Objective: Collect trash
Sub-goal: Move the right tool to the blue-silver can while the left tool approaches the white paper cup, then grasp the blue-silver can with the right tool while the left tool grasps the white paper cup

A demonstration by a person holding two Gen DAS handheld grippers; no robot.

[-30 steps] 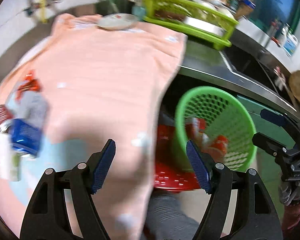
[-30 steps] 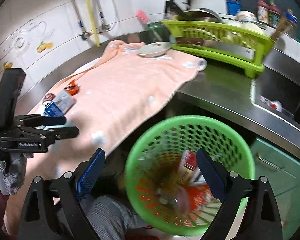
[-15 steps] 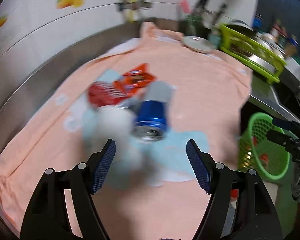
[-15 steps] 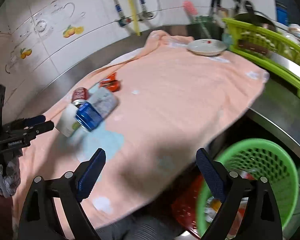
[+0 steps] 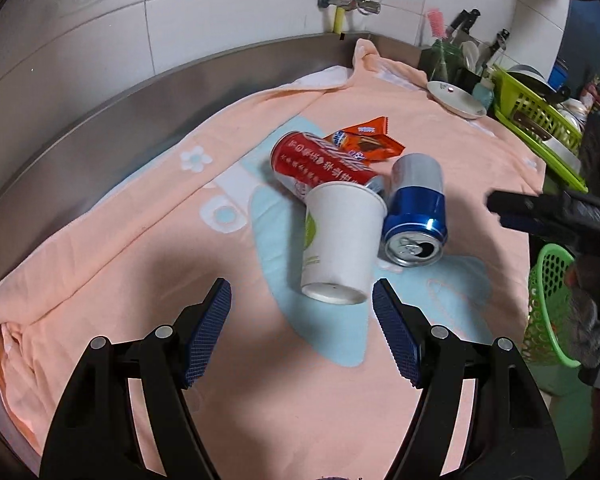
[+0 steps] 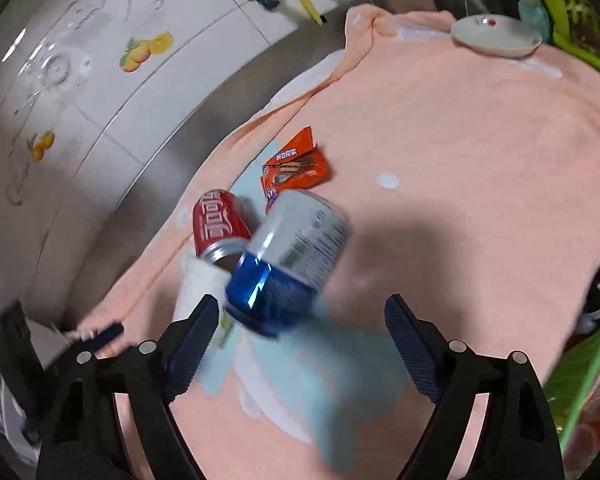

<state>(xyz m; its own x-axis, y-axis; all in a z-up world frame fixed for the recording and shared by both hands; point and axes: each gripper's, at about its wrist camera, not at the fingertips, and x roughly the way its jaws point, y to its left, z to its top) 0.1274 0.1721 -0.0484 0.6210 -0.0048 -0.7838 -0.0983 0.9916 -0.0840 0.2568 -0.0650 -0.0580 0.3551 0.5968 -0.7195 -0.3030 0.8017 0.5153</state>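
Beside a tipped paper cup (image 5: pixel 340 240), a blue can (image 6: pixel 288 260) lies; left gripper (image 5: pixel 302 320) released, right gripper (image 6: pixel 300 332) fingers closing, empty.

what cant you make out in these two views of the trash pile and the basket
- Paper cup: in the right wrist view, mostly hidden behind the blue can and a gripper finger.
- Blue can: blurred in the right wrist view, label unreadable.
- Green basket: cut off by the left wrist view's edge and the other gripper; its contents are unclear.
- Red can: its mouth is hidden by the cup's rim in the left wrist view.

Bare towel (image 5: pixel 440 128) right of 2 cans, cup, wrapper.
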